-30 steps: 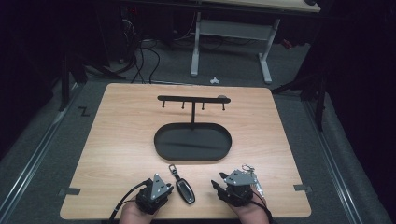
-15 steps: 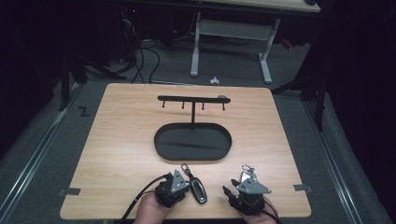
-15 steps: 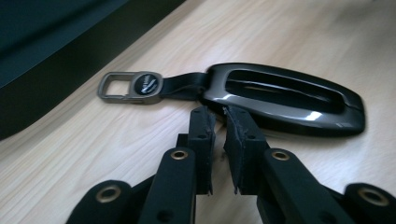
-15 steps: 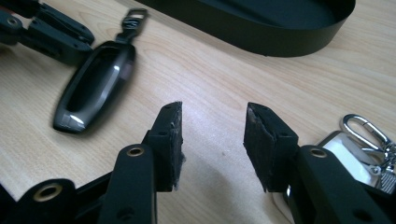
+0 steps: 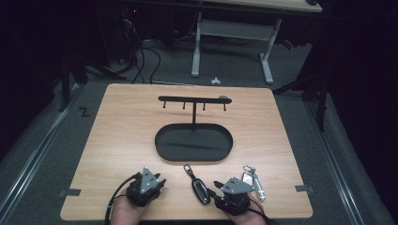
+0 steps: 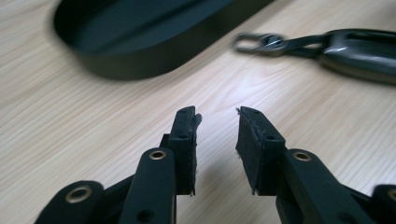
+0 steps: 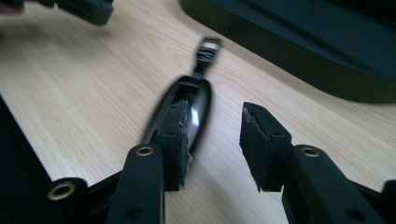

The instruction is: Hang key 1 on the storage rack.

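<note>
Black car key fob (image 5: 200, 191) is lying on the tabletop (image 5: 117, 140) between our left gripper (image 5: 157, 183) and right gripper (image 5: 217, 186), both just spreading or narrowing, pinching nothing; beyond, we are listing an oval tray (image 5: 194, 143).

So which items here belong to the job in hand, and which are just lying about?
In play:
car key fob, lying between the grippers
left gripper, jaws just opening, nothing between them
right gripper, jaws just closing beside the fob

Lying about:
silver keys on a ring
black oval tray
hook rack
</note>
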The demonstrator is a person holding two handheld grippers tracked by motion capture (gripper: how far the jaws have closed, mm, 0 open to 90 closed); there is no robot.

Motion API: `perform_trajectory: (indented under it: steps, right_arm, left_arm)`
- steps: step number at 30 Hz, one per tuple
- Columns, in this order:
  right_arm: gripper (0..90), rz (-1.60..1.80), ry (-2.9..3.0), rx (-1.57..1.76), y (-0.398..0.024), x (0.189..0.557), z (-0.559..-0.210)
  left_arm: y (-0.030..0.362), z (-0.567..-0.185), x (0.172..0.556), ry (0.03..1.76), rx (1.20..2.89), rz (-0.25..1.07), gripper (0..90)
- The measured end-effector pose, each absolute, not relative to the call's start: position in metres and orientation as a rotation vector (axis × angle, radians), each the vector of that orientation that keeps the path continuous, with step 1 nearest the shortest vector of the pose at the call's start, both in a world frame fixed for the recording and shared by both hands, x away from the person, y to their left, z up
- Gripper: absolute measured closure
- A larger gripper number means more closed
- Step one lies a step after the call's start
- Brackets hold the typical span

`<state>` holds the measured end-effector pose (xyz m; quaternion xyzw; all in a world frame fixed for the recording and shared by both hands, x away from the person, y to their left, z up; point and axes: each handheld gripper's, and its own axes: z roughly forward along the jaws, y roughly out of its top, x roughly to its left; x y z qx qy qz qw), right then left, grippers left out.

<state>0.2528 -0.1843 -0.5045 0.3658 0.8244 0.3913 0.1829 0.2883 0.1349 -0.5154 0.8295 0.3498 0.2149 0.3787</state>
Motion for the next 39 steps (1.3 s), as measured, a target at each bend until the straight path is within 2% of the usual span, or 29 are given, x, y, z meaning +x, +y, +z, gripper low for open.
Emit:
perform_trajectory:
  steps: [2, 6, 10, 13, 19, 27, 39]
  right_arm:
    - [63.4, 1.095, 2.369, 0.991, -0.17, 0.26, -0.509]
    - [68.0, 1.045, 2.412, 0.973, -0.158, 0.271, -0.52]
    - [71.5, 1.004, 2.425, 1.006, -0.159, 0.278, -0.526]
    - [79.5, 1.006, 2.431, 1.017, -0.161, 0.279, -0.525]
    - [83.5, 0.98, 2.419, 1.031, -0.167, 0.277, -0.525]
    - [84.0, 0.991, 2.349, 1.047, -0.179, 0.277, -0.516]
    - [84.1, 0.865, 2.219, 1.142, -0.236, 0.266, -0.515]
  left_arm:
    - [0.158, -0.513, 0.285, 0.963, 2.072, 0.565, 67.2]
    - [0.18, -0.512, 0.279, 1.018, 2.036, 0.582, 67.1]
    - [0.184, -0.511, 0.276, 1.027, 2.026, 0.59, 67.0]
    - [0.181, -0.512, 0.277, 1.012, 2.038, 0.588, 66.8]
    - [0.173, -0.512, 0.279, 0.983, 2.056, 0.579, 66.7]
    - [0.172, -0.512, 0.281, 0.975, 2.053, 0.57, 66.7]
    - [0.152, -0.509, 0.294, 0.902, 2.068, 0.537, 66.8]
